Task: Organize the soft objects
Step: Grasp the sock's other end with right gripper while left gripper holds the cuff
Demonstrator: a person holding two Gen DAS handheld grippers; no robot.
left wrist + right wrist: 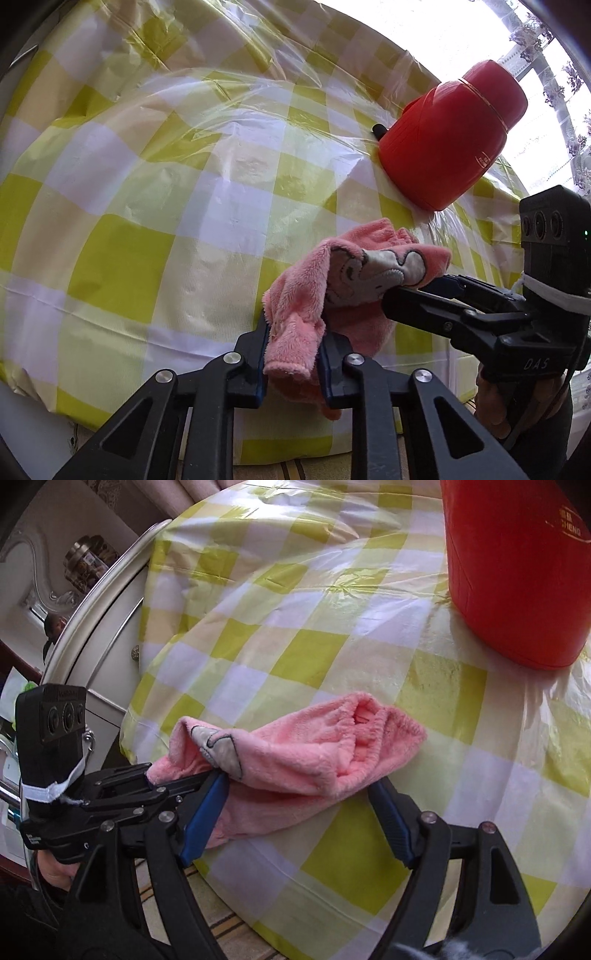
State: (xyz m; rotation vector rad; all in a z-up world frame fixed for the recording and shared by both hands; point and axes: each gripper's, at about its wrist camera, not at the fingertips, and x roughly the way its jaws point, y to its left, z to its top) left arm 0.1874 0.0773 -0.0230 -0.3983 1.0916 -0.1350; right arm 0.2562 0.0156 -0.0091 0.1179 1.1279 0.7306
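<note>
A pink fleece cloth (343, 280) with a grey cartoon patch lies bunched on the table's near side. It also shows in the right wrist view (303, 753). My left gripper (293, 354) is shut on one end of the cloth, which hangs between its fingers. It also shows in the right wrist view (155, 775), coming from the left, pinching that end. My right gripper (299, 812) is open, its blue-padded fingers either side of the cloth's near edge. It reaches in from the right in the left wrist view (406, 291).
A tall red plastic container (447, 136) stands on the yellow-and-white checked tablecloth (147, 184), just beyond the cloth; it also shows in the right wrist view (517, 565). A white cabinet (107, 627) stands past the table's left edge.
</note>
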